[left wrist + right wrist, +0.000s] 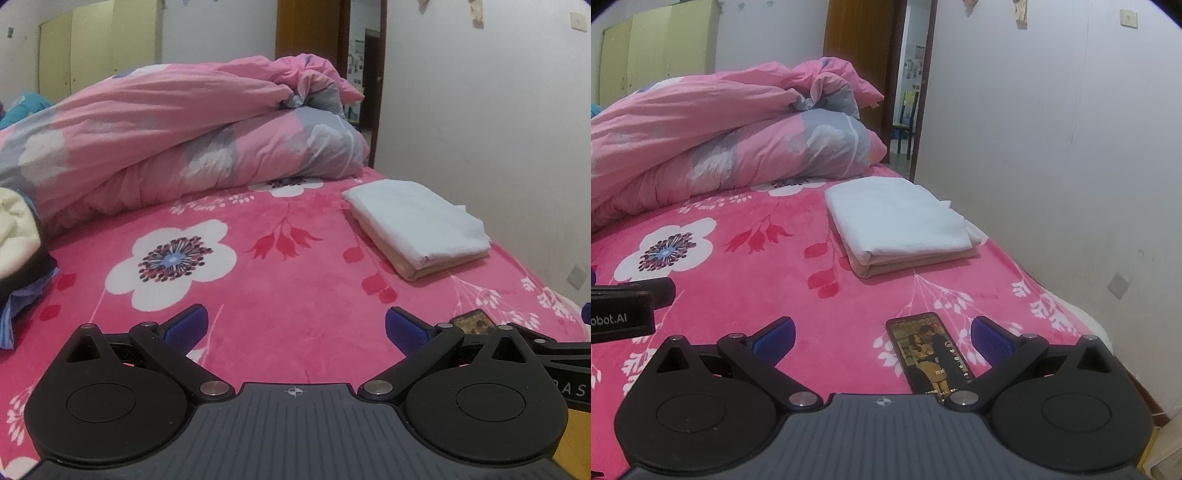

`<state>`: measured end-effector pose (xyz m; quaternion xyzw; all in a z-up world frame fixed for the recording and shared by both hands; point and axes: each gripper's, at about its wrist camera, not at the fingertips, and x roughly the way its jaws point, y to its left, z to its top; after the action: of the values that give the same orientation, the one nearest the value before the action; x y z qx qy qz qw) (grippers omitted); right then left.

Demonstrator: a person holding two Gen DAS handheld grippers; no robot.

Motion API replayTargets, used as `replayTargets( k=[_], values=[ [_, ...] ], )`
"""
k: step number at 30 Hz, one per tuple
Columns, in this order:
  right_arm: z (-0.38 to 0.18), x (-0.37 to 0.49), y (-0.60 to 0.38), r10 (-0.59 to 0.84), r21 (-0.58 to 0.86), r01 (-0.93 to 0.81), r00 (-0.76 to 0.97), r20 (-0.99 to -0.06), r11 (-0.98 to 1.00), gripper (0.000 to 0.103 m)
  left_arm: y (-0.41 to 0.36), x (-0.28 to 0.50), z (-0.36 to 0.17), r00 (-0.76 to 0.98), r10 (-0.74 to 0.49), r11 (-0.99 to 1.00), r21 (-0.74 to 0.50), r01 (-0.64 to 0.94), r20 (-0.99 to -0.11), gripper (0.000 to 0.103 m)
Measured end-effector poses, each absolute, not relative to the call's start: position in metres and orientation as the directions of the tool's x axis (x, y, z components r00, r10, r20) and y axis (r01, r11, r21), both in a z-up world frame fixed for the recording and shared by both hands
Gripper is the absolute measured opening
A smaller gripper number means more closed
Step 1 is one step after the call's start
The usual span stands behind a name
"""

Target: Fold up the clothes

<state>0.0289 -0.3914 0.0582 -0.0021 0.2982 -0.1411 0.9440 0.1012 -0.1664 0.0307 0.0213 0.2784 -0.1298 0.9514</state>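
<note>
Nearest, right gripper (882, 338) spread wide, empty, a phone (929, 350) between its fingers. Left gripper (295, 328) also spread, empty. Ahead, right of both finger pairs: folded clothes (901, 225), stacked on pink bedspread (746, 295).

a bed (820, 295) is covered by a pink floral blanket. a bunched pink duvet (731, 147) is heaped at the far end, folded clothes (901, 225) near the right edge, a phone (929, 350) at the near edge, unfolded clothes (18, 251) at the left edge.
</note>
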Motion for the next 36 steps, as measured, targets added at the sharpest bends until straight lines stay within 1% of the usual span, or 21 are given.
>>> replayTargets(
  k=[11,36],
  values=[
    [0.0571,0.0334,-0.3874,-0.264,-0.099,0.253,0.783,-0.563,0.962,0.103,-0.1626,0.1022,0.0294,0.806,-0.239,0.965,-0.039,0.260,-0.541,0.103],
    [0.0558,0.0357,-0.3841,-0.254,-0.084,0.251,0.782,-0.569,0.964,0.103,-0.1650,0.1008,0.0301,0.824,-0.224,0.965,0.001,0.263,-0.520,0.103]
  ],
)
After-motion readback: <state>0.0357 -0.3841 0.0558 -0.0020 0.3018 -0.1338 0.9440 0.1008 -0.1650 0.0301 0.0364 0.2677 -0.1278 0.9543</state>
